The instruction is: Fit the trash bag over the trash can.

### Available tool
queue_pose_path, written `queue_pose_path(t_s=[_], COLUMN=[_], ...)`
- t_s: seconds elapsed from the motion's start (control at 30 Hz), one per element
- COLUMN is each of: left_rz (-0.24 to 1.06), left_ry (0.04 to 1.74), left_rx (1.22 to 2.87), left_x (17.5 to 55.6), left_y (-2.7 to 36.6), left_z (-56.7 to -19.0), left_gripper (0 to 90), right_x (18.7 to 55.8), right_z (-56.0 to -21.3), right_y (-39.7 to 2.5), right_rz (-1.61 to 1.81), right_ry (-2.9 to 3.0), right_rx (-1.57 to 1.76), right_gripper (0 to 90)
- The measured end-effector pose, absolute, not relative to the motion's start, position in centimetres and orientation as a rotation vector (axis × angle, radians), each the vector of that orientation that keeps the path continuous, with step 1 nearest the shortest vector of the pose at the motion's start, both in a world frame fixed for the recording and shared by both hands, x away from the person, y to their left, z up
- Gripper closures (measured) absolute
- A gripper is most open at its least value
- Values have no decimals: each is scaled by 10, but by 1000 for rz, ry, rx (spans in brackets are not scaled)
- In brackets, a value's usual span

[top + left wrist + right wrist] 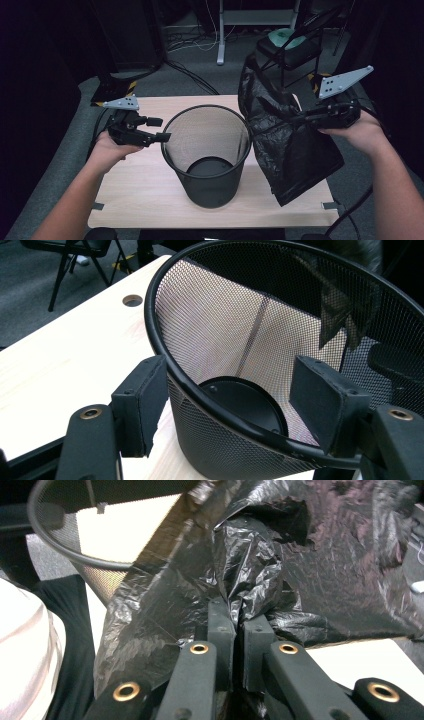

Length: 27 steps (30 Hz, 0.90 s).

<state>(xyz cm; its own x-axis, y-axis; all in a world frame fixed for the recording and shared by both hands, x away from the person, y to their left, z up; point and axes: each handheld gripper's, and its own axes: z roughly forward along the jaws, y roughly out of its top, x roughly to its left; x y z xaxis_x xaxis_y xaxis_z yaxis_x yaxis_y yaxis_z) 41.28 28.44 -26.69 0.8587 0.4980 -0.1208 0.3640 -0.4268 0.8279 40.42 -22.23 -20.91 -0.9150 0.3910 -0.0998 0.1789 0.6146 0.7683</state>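
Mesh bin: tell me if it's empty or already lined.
Empty and unlined. The mesh bin stands upright with its bare bottom visible; the black bag hangs outside beside it, pinched in the right gripper.

Both grippers are black w/ a grey three-cornered plate on top, dotted w/ small holes. The left gripper [159,129] has wide flat black pads. The right gripper [238,630] has gold rings round its screw holes. Black cables hang off both. Arms are bare, no sleeves.

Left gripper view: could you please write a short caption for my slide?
Open left gripper straddling the rim of a black mesh bin on a pale wooden table.
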Motion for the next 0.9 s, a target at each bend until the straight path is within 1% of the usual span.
queue_pose_path(t_s=[0.43,0.8,0.9], left_rz=[198,206,207], left_ry=[623,623,621], left_rx=[2053,2050,2048], left_x=[409,406,406], left_y=[285,288,288], left_z=[-260,-257,-257], left_gripper=[291,287,284], right_x=[384,370,369], right_z=[-173,-153,-152], right_y=[-214,-208,-204], right_rz=[1212,1227,1242], right_ry=[2557,2544,2544], right_rx=[326,227,198], right_gripper=[850,848,848])
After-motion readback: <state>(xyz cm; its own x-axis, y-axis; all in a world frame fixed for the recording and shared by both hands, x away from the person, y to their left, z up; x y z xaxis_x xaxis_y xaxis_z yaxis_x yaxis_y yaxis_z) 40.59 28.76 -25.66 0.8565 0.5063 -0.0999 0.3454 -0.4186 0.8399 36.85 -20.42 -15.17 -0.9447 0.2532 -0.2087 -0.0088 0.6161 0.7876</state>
